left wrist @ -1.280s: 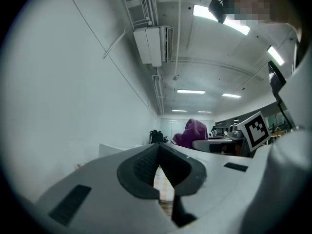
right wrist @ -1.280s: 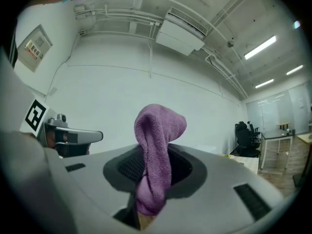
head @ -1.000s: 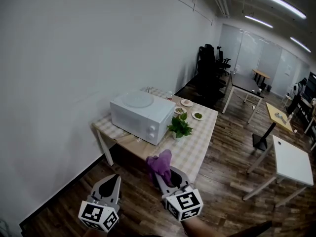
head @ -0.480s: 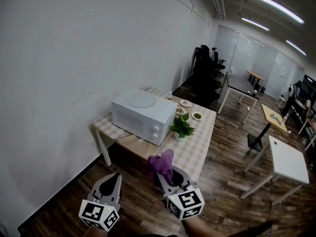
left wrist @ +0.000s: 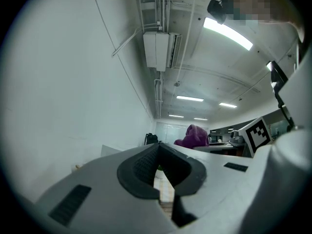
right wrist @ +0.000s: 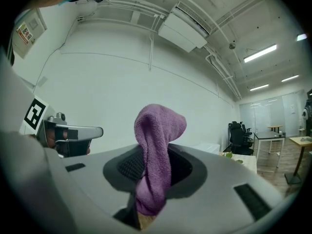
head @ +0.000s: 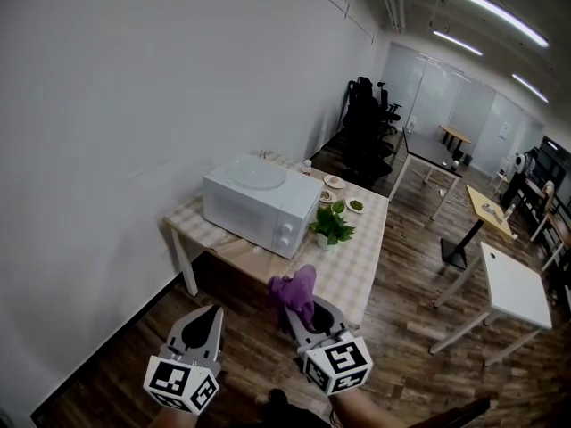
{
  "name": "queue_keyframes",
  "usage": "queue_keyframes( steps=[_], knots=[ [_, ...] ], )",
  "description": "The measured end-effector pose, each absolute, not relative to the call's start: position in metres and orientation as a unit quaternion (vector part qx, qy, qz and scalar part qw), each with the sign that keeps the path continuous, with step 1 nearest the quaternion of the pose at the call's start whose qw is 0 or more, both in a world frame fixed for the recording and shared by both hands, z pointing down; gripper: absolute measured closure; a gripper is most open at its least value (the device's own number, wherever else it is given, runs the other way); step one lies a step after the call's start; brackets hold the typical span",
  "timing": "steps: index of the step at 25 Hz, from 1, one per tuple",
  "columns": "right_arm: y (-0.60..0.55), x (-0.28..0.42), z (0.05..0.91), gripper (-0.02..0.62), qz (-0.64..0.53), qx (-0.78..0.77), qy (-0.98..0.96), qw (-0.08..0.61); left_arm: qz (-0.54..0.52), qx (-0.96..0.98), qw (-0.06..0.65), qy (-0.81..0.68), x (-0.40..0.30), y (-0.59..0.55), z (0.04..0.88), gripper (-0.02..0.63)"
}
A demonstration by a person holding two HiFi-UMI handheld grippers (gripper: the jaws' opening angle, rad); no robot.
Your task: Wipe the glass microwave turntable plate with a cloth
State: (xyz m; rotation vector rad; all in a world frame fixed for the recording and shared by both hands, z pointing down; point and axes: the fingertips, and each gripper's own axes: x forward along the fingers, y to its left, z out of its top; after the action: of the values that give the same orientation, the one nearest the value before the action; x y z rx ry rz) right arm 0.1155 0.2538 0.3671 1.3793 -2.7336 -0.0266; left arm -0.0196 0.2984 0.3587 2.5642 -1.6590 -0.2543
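Your right gripper [head: 303, 310] clamps the soft, light purple cloth [head: 293, 291]; left gripper [head: 208, 317] closed, empty. Glass plate [head: 257, 174] lies atop the microwave [head: 259, 208], well apart. Likely rigid, slippery, fragile: steady its rim.

A potted plant [head: 331, 225] stands near small dishes [head: 335, 183] on the checkered table [head: 361, 255].

light: bright, even, ceiling strip lights [head: 500, 3] | shadows: soft | edges: fisheye-bent, black vignette
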Motion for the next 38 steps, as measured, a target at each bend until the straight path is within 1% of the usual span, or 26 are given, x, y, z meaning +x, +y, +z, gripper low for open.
queue_keyframes(
  steps=[4, 9, 21, 38],
  knots=[
    [0.237, 0.106, 0.370, 0.483, 0.003, 0.446, -0.894, 0.041, -0.081, 0.834, 0.038, -0.544, -0.026, 0.280, 0.362, 0.598],
    [0.199, 0.104, 0.369, 0.483, 0.000, 0.443, -0.896, 0.020, -0.080, 0.827, 0.035, -0.555, -0.030, 0.245, 0.361, 0.598],
    [0.078, 0.101, 0.365, 0.483, 0.006, 0.422, -0.907, 0.012, -0.065, 0.815, 0.032, -0.575, -0.032, 0.135, 0.353, 0.598],
    [-0.041, 0.127, 0.379, 0.483, 0.024, 0.400, -0.916, 0.018, -0.038, 0.810, 0.047, -0.583, -0.001, 0.008, 0.366, 0.598]
  ],
)
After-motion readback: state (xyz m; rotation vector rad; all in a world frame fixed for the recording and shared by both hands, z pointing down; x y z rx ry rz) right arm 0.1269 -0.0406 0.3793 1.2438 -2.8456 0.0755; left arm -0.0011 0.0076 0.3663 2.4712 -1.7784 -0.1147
